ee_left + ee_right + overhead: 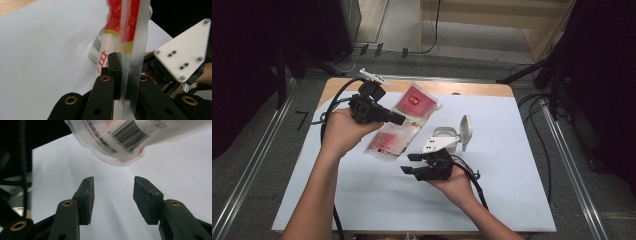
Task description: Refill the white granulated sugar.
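Observation:
A red and white plastic pouch (404, 122) hangs tilted above the white sheet, and my left gripper (397, 119) is shut on its clear sealed edge. In the left gripper view the jaws (126, 72) pinch that seam of the pouch (125, 30). My right gripper (409, 163) is held low in front of the pouch's lower end, open, with nothing between its pads. In the right gripper view the barcoded bottom of the pouch (130, 137) hangs just above and beyond the parted jaws of the right gripper (113, 187).
A white round container (446, 134) with its lid (466, 131) flipped up stands on the white sheet (512, 175), just behind my right gripper. The wooden table's far edge (472, 88) shows beyond. Cables trail off both sides.

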